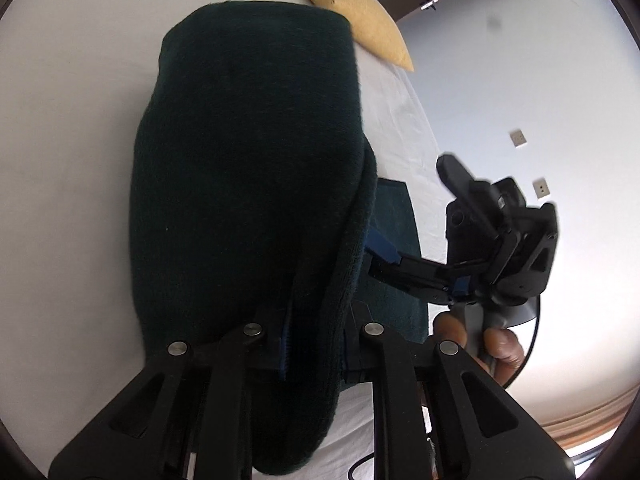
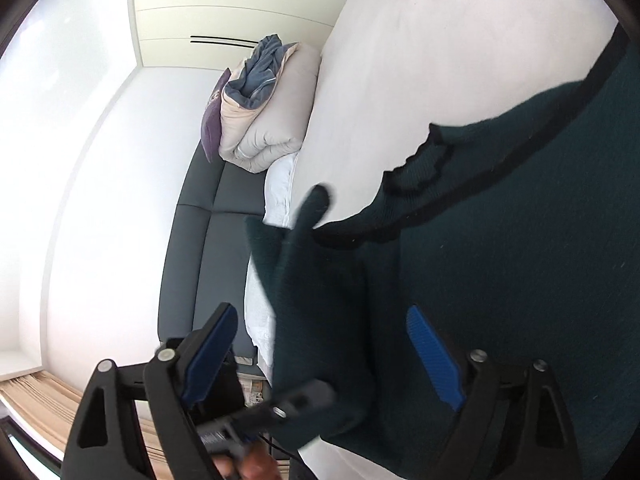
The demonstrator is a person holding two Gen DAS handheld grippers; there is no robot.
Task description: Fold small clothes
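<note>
**Lifting one edge, the other let go**

Hanging from the left tongs (image 1: 312, 344), pinched narrow on its hem, the dark green knitted garment (image 1: 248, 152) drapes over the white bed (image 1: 60, 140). The right tongs (image 2: 324, 356) stand wide, gripping nothing; the unsupported side may sag and skew the fold.

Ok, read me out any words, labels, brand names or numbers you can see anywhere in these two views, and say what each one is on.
No text can be read in either view.
Mustard-yellow cushion on the white bed sheet: a pale printed patch, too blurred to read.
Purple cushion beside the folded beige duvet: a faint pale marking, illegible.
Dark green knitted garment: no label visible.
</note>
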